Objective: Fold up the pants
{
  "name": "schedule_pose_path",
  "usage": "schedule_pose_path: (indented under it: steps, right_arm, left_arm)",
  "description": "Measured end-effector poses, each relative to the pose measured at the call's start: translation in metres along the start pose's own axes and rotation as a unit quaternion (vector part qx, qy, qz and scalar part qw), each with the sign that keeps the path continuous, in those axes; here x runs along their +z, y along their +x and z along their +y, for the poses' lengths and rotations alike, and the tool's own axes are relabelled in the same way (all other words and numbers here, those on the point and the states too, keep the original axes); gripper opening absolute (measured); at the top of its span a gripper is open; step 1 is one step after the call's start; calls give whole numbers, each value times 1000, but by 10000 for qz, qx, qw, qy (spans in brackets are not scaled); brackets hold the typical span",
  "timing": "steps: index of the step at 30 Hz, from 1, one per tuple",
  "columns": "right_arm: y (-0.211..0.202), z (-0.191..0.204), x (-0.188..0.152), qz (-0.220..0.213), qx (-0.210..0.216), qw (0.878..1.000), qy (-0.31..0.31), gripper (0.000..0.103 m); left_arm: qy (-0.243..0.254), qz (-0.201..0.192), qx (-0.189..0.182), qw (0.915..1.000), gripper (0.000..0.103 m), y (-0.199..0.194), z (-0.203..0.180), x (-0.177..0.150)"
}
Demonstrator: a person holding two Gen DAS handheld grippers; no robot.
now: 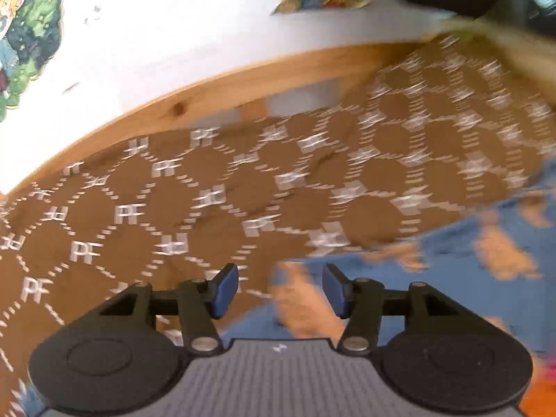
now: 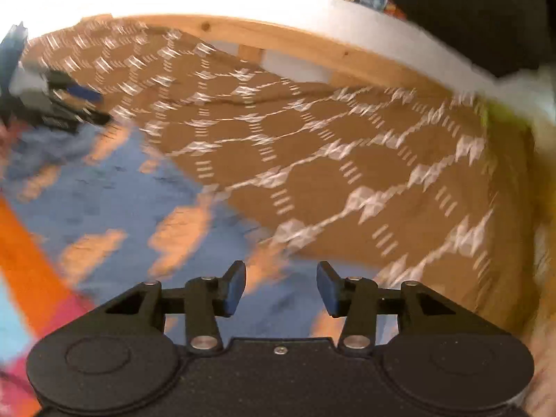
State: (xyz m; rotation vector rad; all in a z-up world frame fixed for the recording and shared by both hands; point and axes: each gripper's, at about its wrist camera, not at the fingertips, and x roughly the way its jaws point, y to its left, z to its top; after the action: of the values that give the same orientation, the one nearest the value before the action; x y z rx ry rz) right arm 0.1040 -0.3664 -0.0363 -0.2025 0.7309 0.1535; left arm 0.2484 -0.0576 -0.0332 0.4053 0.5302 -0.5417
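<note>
Left wrist view is showing the left gripper (image 1: 280, 290) hanging with its blue pads standing apart and nothing between them, right over the near edge of the brown patterned pants (image 1: 215, 187). The pants are lying spread flat on a blue bedspread with orange cloud shapes (image 1: 462, 299), their far edge running along the wooden bed rail (image 1: 222, 87). Beyond that rail a white wall (image 1: 166, 27) is rising, with a cartoon picture (image 1: 24, 34) off to one side of the pants.

Right wrist view is showing the right gripper (image 2: 280, 287) likewise parted and empty, hovering over the bedspread just short of the pants' near hem, while the left gripper is appearing small at the far left corner of the pants. Both pictures are smeared, so fine creases in the cloth are hard to read.

Judging from this, both tools are sitting free of the fabric and a fresh grasp is coming up. The risk lies in pinching: if the pads are closing on the bedspread together with the pants edge, the fold will drag the cover along. Grabbing only one layer of the pants would leave the lower layer behind and the fold skewed. Unequal heights between the two grippers could also twist the hem.
</note>
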Motion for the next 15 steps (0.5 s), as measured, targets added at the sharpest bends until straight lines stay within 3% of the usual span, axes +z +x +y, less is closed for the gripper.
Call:
schedule_pose_path:
  steps: [4, 7, 9, 10, 11, 12, 14, 15]
  right_arm:
    - [32, 33, -18, 292, 557, 9980, 93, 48]
    - [43, 28, -12, 134, 307, 9994, -76, 47]
    - [45, -3, -7, 68, -6, 9998, 186, 39]
    - [43, -21, -4, 54, -221, 9991, 363, 31]
    - [42, -40, -3, 44, -442, 9976, 538, 11]
    - [37, -58, -3, 15, -649, 9954, 700, 3]
    - [27, -86, -8, -66, -916, 9903, 1041, 0]
    - [21, -92, -9, -117, -991, 9878, 1195, 0]
  left_arm:
    - [-98, 252, -998, 9946, 61, -6, -42, -18]
    - [53, 624, -828, 9946, 61, 8, -60, -39]
    - [138, 592, -677, 9959, 62, 6, -51, -52]
    - [139, 589, -643, 9961, 67, 3, -43, -57]
    - [70, 641, -613, 9960, 70, -1, -31, -62]
    - [-46, 681, -605, 9958, 78, -7, -20, -67]
    - [-295, 855, -467, 9948, 79, -14, 6, -72]
    - [-394, 969, -324, 9940, 75, -15, 19, -74]
